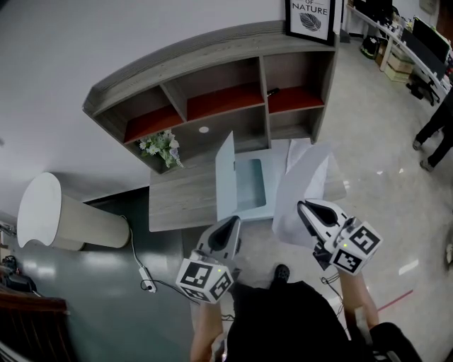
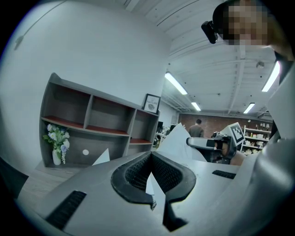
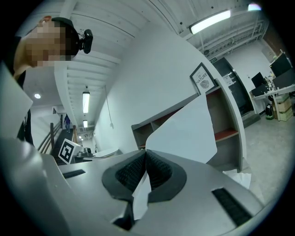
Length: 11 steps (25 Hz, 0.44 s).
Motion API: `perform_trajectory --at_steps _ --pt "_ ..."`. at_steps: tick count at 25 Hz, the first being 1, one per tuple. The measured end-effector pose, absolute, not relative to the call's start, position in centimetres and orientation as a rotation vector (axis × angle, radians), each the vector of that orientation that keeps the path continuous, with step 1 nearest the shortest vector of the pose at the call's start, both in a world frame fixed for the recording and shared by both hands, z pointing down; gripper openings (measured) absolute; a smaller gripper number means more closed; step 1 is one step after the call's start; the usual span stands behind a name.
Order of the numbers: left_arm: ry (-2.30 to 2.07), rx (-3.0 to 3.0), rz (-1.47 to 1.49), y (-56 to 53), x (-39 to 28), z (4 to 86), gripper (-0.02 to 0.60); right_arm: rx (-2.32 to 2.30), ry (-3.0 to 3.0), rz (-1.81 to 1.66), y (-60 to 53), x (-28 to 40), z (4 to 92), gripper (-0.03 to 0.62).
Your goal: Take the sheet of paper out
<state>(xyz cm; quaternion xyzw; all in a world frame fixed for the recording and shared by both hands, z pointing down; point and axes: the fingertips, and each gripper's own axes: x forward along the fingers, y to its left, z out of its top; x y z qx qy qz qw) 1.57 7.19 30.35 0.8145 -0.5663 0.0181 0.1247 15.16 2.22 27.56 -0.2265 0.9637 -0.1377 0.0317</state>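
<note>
The right gripper (image 1: 303,206) clamps the thin, curved white sheet of paper (image 1: 308,177). The left gripper (image 1: 233,221) pinches the near edge of the smooth folder (image 1: 249,185).

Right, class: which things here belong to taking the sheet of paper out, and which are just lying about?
Part of the job:
- sheet of paper, pinched in the right gripper
- folder, open on the desk, its edge clamped by the left gripper

Just lying about:
- flowers
- framed print
- shelf unit
</note>
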Motion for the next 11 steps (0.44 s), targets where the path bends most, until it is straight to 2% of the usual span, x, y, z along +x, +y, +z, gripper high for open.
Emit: perform_trajectory --at_steps 11 --pt "-1.645 2.378 0.067 7.10 1.66 30.83 0.012 -0.694 2.990 -0.417 2.42 14.97 27.97 0.014"
